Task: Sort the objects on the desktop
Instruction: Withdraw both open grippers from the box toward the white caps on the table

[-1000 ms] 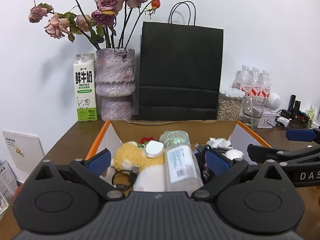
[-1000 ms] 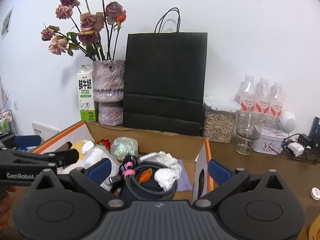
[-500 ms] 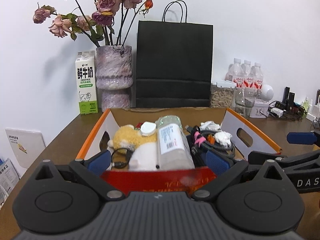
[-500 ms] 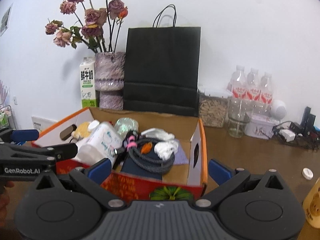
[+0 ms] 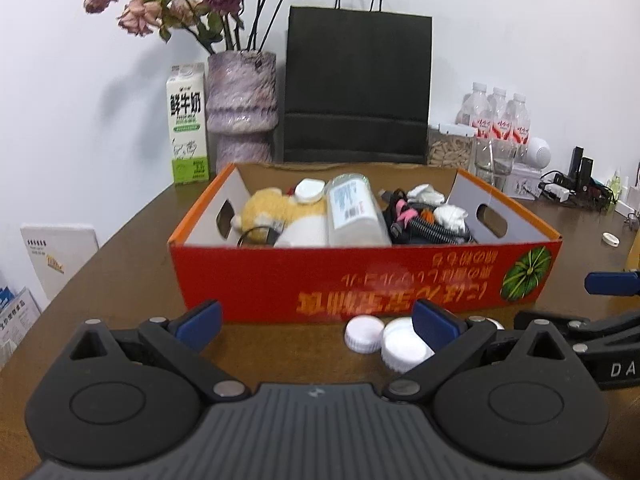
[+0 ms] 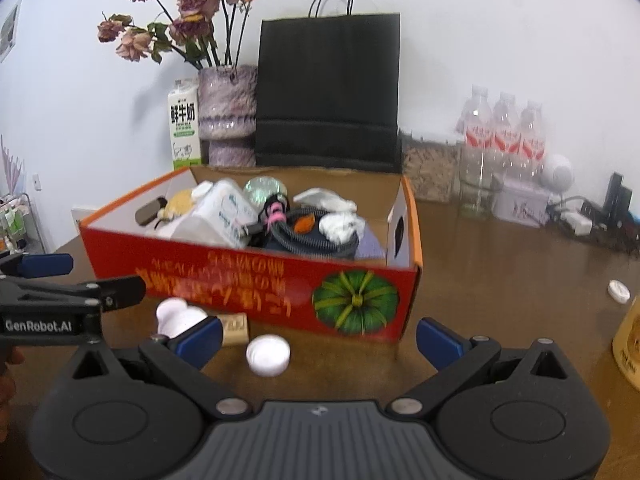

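Your right gripper (image 6: 319,336) hangs wide apart over the brown table (image 6: 500,280), nothing between its blue pads (image 6: 438,338). Ahead sits the red box (image 6: 256,276), full: white bottle (image 6: 218,216), coiled cable (image 6: 308,236), crumpled tissue (image 6: 340,226), yellow plush (image 6: 180,202) (mostly hidden). In front of the box lie three white caps, one (image 6: 268,354) near your left pad, two (image 6: 178,316) touching each other, plus a small wooden block (image 6: 234,328) between them. Your left gripper (image 6: 76,276) pokes in at left, fingers spread. Behind: black bag (image 6: 328,96), vase (image 6: 227,116), milk carton (image 6: 184,124), water bottles (image 6: 504,128). Another cap (image 6: 618,291) lies far right.
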`<state>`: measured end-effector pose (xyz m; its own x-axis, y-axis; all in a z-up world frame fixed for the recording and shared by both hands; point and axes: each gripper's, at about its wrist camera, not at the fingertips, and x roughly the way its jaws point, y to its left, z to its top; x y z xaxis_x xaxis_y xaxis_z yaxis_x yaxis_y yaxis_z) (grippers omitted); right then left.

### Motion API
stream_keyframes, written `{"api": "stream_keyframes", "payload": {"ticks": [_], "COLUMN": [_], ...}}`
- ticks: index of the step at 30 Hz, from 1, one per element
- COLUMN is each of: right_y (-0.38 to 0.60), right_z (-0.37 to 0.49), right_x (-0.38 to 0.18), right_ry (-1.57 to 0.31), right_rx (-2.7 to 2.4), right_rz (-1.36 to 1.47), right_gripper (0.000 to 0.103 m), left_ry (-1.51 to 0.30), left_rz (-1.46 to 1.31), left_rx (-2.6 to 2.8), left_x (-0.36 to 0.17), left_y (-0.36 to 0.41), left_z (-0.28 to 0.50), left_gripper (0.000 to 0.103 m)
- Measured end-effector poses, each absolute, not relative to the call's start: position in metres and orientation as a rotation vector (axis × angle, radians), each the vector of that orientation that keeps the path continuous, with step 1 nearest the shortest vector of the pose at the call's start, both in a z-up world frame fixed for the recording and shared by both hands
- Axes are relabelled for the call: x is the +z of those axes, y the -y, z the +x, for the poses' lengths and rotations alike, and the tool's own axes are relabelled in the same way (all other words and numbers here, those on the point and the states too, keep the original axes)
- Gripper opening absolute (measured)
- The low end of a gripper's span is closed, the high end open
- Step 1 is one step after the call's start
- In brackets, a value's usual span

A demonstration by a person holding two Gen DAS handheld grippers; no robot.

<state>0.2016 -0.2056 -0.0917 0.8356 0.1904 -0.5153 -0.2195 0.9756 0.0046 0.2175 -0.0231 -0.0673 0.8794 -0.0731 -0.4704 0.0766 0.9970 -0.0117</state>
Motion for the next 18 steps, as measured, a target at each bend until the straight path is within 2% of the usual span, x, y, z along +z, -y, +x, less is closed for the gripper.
{"api": "stream_keyframes", "payload": {"ticks": [18], "right_y": [0.205], "right_z": [0.196], "right_x": [-0.112], "right_ry": [-0.616], "right_rx": [0.222], "right_rz": [-0.067], "right_gripper": [0.103], "left_ry": [-0.550], "left_rz": [0.019], "left_rx": [-0.066], "left_x": [-0.080], "left_y": [0.019], "left_z": [0.208], "left_gripper": [0.103]}}
